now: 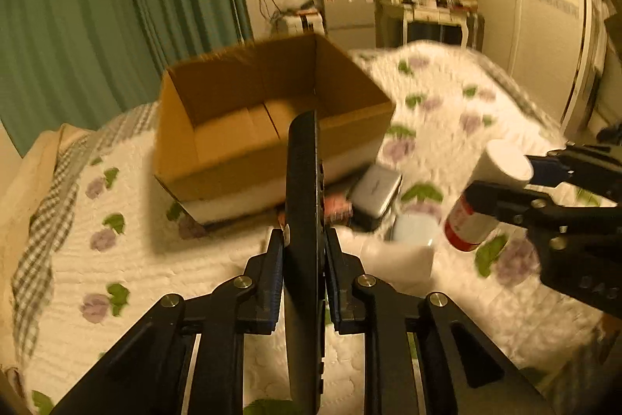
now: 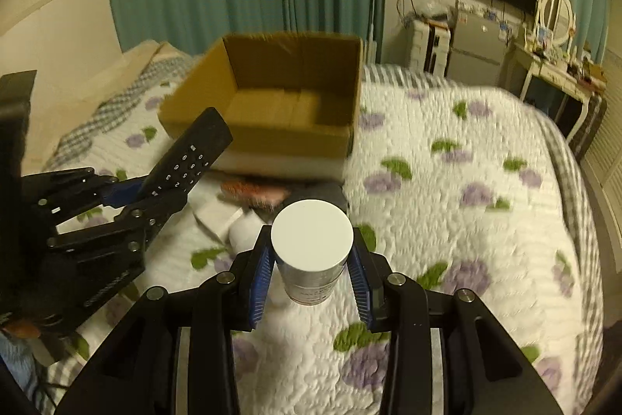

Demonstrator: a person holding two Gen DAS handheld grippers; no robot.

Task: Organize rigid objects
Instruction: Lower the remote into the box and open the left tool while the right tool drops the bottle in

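My left gripper (image 1: 304, 244) is shut on a black remote control (image 1: 303, 189), held edge-up above the bed, pointing at an open cardboard box (image 1: 217, 158). In the right wrist view the left gripper (image 2: 155, 191) with the remote (image 2: 186, 158) is at the left. My right gripper (image 2: 311, 259) is shut on a white-capped can (image 2: 311, 251) with a red and white label. It shows at the right of the left wrist view (image 1: 482, 197), held by the right gripper (image 1: 501, 189). The box (image 2: 272, 139) shows a bare bottom.
In front of the box lie a grey case (image 1: 375, 191), a pink-red item (image 2: 254, 193), a white mug (image 1: 414, 230) and a white box (image 1: 396, 259). The floral quilt (image 2: 447, 181) covers the bed. Furniture stands behind (image 2: 474, 41).
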